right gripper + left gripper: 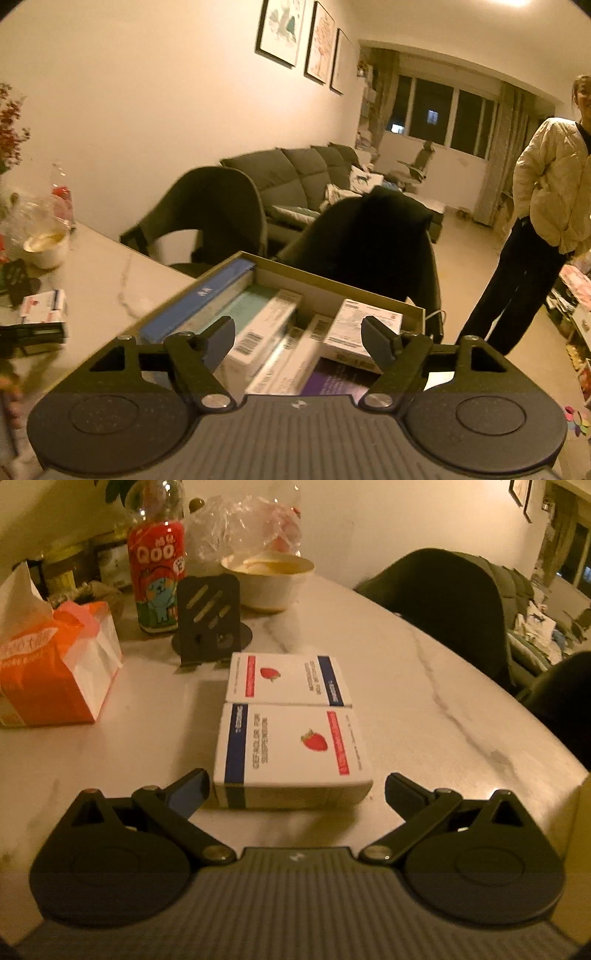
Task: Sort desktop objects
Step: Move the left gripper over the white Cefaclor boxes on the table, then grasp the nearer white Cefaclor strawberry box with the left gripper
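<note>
**Desk:** What is the left gripper (295,794) doing in the left wrist view?

**Photographer:** It is facing the near strawberry box (291,751) on the marble worktop (424,709), fingers (188,794) spread wide apart and gripping nothing. The box is sitting at twelve o'clock from the fingers, its near end just ahead of the gap and not yet inside it. The left tip is standing just beside the box's near left corner; whether it is touching, I cannot tell.

**Desk:** And the box's long axis?

**Photographer:** It is running roughly along the twelve-to-six line, away from the camera, so the fingers are lining up across its shorter width. A second strawberry box (288,679) is lying touching its far end, also at twelve o'clock.

**Desk:** Where is the right gripper (299,338) pointing?

**Photographer:** It is hovering over the open cardboard tray (369,291) at the worktop's edge, which is already holding several packets. Its fingers (221,339) are parted with nothing between them. In that view the strawberry boxes are showing far off at nine o'clock, so the left hand is looking much the nearer.

**Desk:** Your read on the next move?

**Photographer:** I am judging that the left gripper is needing only to slide forward toward twelve o'clock before closing on the box's long sides. The tissue pack (55,672) at ten o'clock and the phone stand (208,620) at eleven are sitting clear of that path.
</note>
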`<state>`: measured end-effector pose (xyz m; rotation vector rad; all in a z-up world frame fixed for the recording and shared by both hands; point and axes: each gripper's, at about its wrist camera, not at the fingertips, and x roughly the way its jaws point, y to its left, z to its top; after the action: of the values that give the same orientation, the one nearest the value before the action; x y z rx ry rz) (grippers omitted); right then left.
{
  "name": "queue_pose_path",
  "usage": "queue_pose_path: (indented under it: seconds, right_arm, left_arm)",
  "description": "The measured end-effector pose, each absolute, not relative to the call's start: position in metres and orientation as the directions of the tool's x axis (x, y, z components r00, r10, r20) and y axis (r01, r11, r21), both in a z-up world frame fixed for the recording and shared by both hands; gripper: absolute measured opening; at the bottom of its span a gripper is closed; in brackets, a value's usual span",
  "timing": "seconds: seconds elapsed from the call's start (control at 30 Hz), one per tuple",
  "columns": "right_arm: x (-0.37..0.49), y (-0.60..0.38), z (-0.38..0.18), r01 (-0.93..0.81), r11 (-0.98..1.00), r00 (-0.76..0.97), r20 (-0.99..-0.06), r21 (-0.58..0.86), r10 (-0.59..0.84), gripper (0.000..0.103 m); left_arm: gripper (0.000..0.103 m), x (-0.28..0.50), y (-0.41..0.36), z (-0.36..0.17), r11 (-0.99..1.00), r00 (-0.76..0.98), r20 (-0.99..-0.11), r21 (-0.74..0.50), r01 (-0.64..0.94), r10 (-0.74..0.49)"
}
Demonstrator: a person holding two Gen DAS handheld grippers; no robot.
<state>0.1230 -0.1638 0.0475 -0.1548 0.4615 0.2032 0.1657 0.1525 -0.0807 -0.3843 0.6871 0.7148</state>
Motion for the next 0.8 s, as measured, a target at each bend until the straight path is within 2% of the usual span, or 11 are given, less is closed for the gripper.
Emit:
queue_pose_path:
  seconds: [0.1,0.3,0.5,0.8]
  right_arm:
    - [0.108,-0.160,0.050,-0.248,0.963,0.877,-0.447,-0.107,0.177,0.079]
    - [0.085,-0.156,0.052,-0.267,0.960,0.877,-0.433,-0.081,0.207,0.080]
    - [0.070,-0.152,0.050,-0.267,0.962,0.878,-0.424,-0.050,0.222,0.080]
    - [0.048,-0.148,0.039,-0.271,0.961,0.863,-0.430,0.047,0.265,0.081]
  left_arm:
    - [0.102,0.166,0.156,-0.083,0.689,0.550,-0.689,-0.100,-0.718,0.473]
    - [0.090,0.156,0.157,-0.083,0.716,0.593,-0.655,-0.111,-0.689,0.469]
    - [0.089,0.145,0.161,-0.084,0.762,0.639,-0.642,-0.129,-0.635,0.424]
    - [0.088,0.117,0.171,-0.085,0.877,0.728,-0.633,-0.158,-0.453,0.262]
